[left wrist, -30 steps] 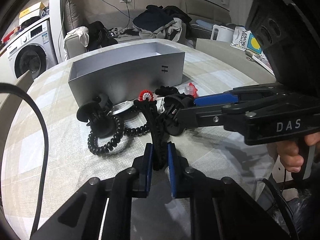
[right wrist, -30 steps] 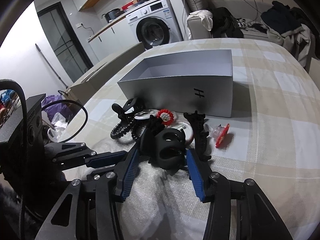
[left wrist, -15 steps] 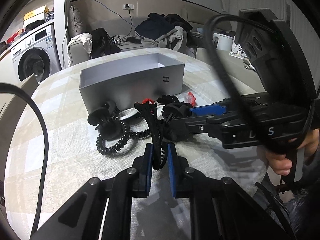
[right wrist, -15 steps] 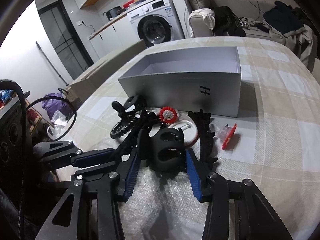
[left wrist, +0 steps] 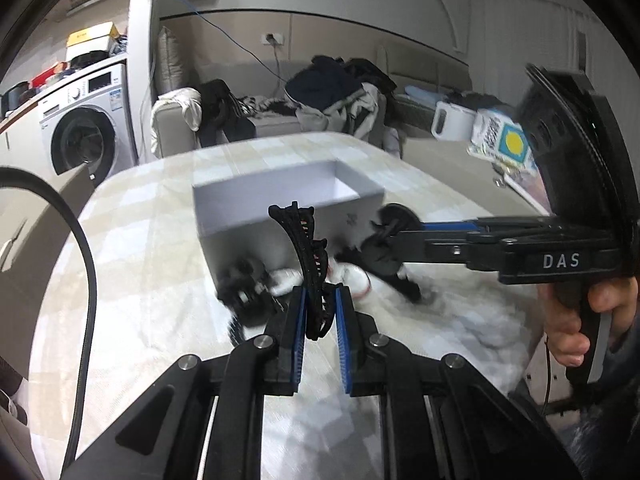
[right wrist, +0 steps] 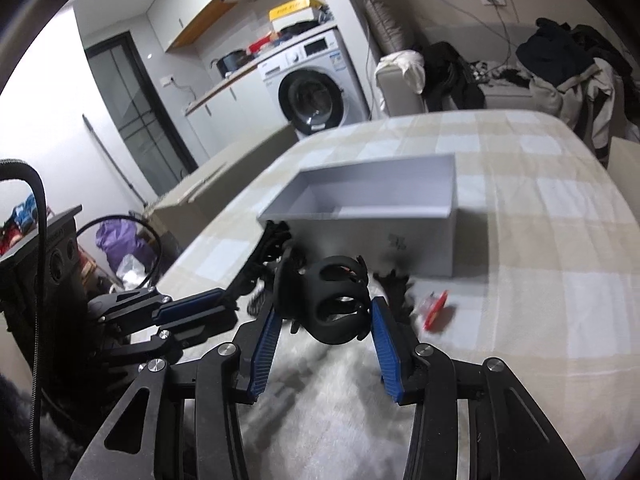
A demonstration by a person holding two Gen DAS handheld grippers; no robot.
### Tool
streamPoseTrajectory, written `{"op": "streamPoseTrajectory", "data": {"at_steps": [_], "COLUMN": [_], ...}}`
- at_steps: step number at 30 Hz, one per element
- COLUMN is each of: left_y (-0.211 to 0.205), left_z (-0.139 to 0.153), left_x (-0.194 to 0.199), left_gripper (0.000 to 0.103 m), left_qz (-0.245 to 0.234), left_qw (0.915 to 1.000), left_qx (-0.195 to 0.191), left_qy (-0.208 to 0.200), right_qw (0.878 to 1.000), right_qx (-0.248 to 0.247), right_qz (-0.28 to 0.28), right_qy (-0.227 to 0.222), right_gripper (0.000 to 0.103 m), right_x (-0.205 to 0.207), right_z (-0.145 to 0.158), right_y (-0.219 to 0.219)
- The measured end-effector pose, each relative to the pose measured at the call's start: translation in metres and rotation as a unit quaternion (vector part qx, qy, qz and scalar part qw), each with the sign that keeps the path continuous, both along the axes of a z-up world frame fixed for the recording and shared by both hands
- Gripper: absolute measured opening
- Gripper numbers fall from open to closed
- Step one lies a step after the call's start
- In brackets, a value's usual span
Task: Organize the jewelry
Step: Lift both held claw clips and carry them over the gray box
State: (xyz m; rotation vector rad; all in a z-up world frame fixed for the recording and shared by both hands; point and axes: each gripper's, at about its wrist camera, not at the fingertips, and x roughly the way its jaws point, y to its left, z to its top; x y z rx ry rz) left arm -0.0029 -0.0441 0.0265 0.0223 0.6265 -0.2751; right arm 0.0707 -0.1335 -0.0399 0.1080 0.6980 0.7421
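Left gripper (left wrist: 320,300) pinching curved black toothed hair clip (left wrist: 306,248) near its low end, right gripper (right wrist: 322,320) clamping round black claw clip (right wrist: 334,300); slip risk before grey open-top box (right wrist: 360,236) ahead.

You have lifted both clips off the surface (right wrist: 520,240). In the left wrist view, the long black toothed clip (left wrist: 310,256) between your left gripper (left wrist: 320,316) fingers now stands clear of the pile, its tip reaching up across the front wall of the grey box (left wrist: 248,236). In the right wrist view, the rounded black claw clip (right wrist: 334,300) in your right gripper (right wrist: 324,320) has risen from the pile to frame centre, overlapping the box front. The box now sits lower in both frames.
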Motion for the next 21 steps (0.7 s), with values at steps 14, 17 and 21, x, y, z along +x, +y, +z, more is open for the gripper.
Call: {"op": "streamPoseTrajectory", "data": {"at_steps": [14,17,21], "left_y": [0.021,0.023,0.022], "left_z": [0.002,0.001,0.001], "left_x": [0.057,0.059,0.067], "left_gripper": [0.01,0.01,0.01], "left_qz": [0.057,0.061,0.056], "left_qw": [0.9982,0.998,0.9983], "left_qx": [-0.02,-0.016,-0.013], "left_qy": [-0.002,0.0,0.013], "right_qw": [0.998,0.998,0.998], "right_qx": [0.028,0.026,0.016], "right_qz": [-0.05,-0.05,-0.053], "right_qy": [0.025,0.028,0.04], "right_gripper": [0.043,0.043,0.043], "right_x": [0.054,0.063,0.071], "right_z": [0.018,0.019,0.018], "right_y": [0.002,0.006,0.013]}}
